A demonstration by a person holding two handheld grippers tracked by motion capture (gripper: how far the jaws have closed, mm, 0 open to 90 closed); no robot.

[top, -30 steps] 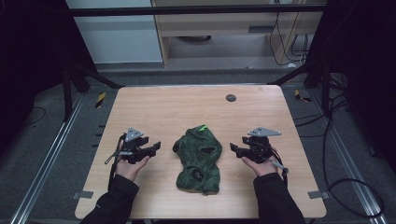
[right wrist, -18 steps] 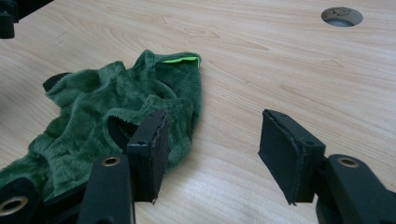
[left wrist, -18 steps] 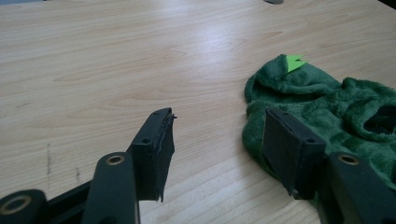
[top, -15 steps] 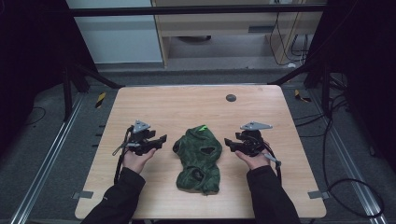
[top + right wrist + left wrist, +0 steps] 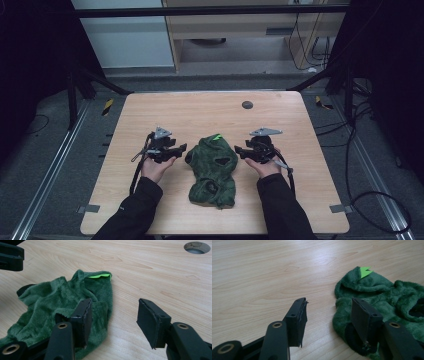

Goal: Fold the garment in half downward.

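A crumpled dark green plush garment point(image 5: 212, 167) with a bright green tag point(image 5: 217, 137) lies in the middle of the wooden table point(image 5: 150, 115). My left gripper point(image 5: 181, 150) sits low at the garment's left edge. Its jaws are open and have just been closing a little. In the left gripper view the plush point(image 5: 384, 290) lies behind the right jaw, and bare wood shows in the gap point(image 5: 329, 302). My right gripper point(image 5: 240, 151) is at the garment's right edge, also open and just closing slightly. Its left jaw overlaps the plush point(image 5: 55, 297), and nothing is in the gap point(image 5: 115, 302).
A round cable hole point(image 5: 247, 105) sits in the tabletop beyond the garment, also seen from the right gripper point(image 5: 196, 247). A black frame stands around the table, with cables on the floor at right. Bare wood lies to either side of the hands.
Both hands have slid inward along the table, from well clear of the garment to right beside its two sides. The garment has not moved.
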